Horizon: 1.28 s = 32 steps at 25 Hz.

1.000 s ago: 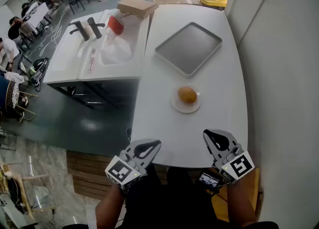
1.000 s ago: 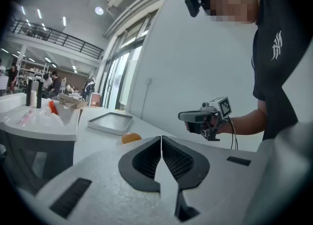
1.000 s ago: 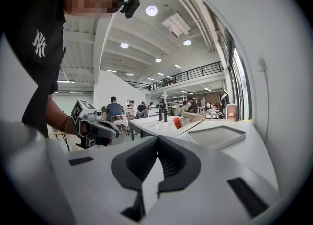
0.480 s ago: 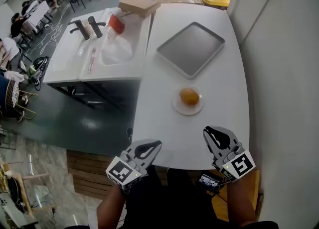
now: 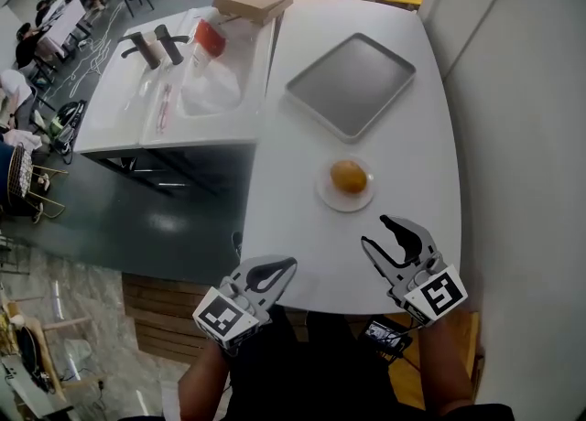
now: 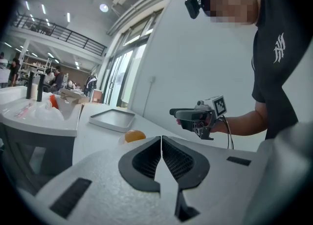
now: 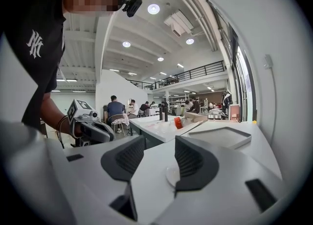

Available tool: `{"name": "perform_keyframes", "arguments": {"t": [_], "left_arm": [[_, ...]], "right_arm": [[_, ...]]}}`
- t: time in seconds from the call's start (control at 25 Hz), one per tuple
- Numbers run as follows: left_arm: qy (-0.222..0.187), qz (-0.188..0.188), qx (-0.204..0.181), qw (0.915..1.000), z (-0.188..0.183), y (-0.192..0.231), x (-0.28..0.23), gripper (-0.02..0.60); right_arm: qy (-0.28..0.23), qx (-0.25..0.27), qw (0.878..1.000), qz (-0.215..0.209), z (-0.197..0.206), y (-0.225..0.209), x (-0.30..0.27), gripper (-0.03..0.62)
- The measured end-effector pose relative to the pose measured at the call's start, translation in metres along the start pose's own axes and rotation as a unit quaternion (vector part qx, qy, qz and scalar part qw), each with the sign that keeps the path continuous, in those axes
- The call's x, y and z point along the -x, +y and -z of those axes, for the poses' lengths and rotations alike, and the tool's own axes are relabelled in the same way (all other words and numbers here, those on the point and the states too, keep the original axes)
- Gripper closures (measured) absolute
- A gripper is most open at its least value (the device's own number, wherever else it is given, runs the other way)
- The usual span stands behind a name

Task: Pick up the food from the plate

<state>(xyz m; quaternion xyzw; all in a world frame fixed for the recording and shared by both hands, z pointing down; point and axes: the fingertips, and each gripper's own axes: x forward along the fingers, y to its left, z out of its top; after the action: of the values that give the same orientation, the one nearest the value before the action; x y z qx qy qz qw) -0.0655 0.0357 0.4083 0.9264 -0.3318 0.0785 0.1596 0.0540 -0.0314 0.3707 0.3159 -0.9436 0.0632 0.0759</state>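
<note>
Jaws of our right gripper [image 5: 374, 230] are opening now, where a second ago they sat pressed together, and nothing stands between them yet. We read this as the start of the reach, with the tongs being made ready for the food [image 5: 348, 176]. That food is a round orange-brown piece in the middle of the small white plate [image 5: 326, 198] on the white table [image 5: 293, 218], at about eleven o'clock from that gripper and still apart from it. The gripper has also crept a little nearer the plate. Our left gripper [image 5: 287, 264] hangs by the table's near corner, at about seven o'clock from the plate, its jaws closed tight on nothing. The grey tray [image 5: 351, 85] lies bare at twelve o'clock beyond the plate.
</note>
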Motion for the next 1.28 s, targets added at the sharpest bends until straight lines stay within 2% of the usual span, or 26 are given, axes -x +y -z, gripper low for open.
{"name": "perform_keyframes", "arguments": {"t": [0.52, 0.92, 1.28], "left_arm": [[0.020, 0.006, 0.013, 0.9997, 0.009, 0.017, -0.007, 0.572], [0.026, 0.001, 0.012, 0.9996, 0.010, 0.036, -0.013, 0.572], [0.041, -0.008, 0.034, 0.9985, 0.020, 0.051, -0.012, 0.572]], "right_arm": [[0.006, 0.026, 1.000, -0.007, 0.009, -0.026, -0.035, 0.383], [0.016, 0.023, 1.000, -0.008, 0.027, -0.048, -0.068, 0.344], [0.029, 0.018, 0.999, -0.007, 0.041, -0.068, -0.093, 0.308]]}}
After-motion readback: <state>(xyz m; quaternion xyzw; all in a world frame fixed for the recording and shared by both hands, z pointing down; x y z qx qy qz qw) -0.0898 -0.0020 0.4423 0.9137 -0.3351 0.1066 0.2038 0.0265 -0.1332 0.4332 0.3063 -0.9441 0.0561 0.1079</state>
